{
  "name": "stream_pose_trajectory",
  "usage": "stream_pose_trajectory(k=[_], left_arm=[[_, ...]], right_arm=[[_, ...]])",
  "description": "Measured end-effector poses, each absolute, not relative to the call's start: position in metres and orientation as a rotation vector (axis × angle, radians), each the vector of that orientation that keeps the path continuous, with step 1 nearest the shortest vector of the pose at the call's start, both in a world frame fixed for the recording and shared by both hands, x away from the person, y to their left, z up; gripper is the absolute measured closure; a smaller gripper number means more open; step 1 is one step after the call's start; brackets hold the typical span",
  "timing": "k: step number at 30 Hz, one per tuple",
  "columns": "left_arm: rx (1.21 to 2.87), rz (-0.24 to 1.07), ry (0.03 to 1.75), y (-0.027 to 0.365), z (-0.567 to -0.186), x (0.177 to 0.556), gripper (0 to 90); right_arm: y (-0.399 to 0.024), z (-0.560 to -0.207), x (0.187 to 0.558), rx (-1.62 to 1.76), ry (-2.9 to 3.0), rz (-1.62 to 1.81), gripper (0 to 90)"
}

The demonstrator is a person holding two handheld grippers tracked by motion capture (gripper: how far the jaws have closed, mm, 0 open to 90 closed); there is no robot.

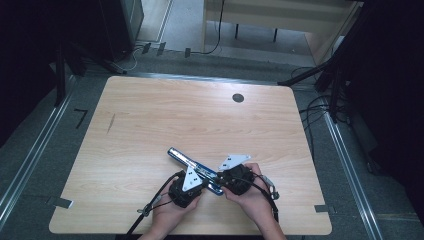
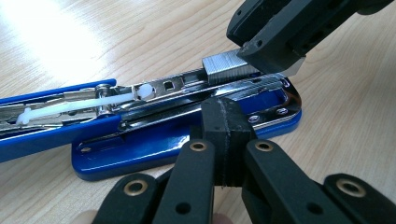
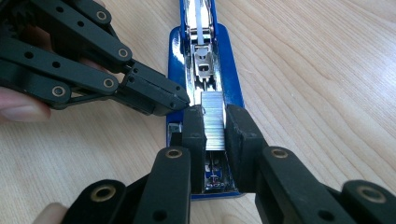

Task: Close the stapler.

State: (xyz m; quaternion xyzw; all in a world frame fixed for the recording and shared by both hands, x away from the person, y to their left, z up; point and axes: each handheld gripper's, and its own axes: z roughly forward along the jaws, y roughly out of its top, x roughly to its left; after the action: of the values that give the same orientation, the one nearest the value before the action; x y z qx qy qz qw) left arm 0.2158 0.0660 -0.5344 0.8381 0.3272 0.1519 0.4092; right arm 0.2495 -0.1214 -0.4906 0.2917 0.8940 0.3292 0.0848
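A blue stapler (image 1: 192, 162) lies swung open on the wooden table (image 1: 165, 115), its metal staple channel (image 2: 177, 84) facing up. My right gripper (image 3: 215, 123) is shut on a silver strip of staples (image 3: 212, 105) and holds it in the channel at the stapler's front end. My left gripper (image 2: 223, 116) is shut with nothing between its pads, and its tip rests against the side of the stapler's metal rail. In the left gripper view the right gripper (image 2: 273, 44) sits over the staple strip (image 2: 229, 67). A white pusher (image 2: 107, 100) lies farther back in the channel.
Both hands hold the grippers near the table's front edge (image 1: 190, 232). A dark round grommet (image 1: 238, 97) sits at the table's far side. Black stands and cables (image 1: 320, 110) line the floor around the table.
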Motion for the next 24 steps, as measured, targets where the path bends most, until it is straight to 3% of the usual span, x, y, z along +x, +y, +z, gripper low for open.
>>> stream_pose_trajectory(k=[24], left_arm=[[2.112, 0.387, 0.821, 0.0658, -0.5345, 0.2158, 90.0]], right_arm=[[-0.1181, -0.4908, 0.2484, 0.828, 2.683, 0.953, 79.6]])
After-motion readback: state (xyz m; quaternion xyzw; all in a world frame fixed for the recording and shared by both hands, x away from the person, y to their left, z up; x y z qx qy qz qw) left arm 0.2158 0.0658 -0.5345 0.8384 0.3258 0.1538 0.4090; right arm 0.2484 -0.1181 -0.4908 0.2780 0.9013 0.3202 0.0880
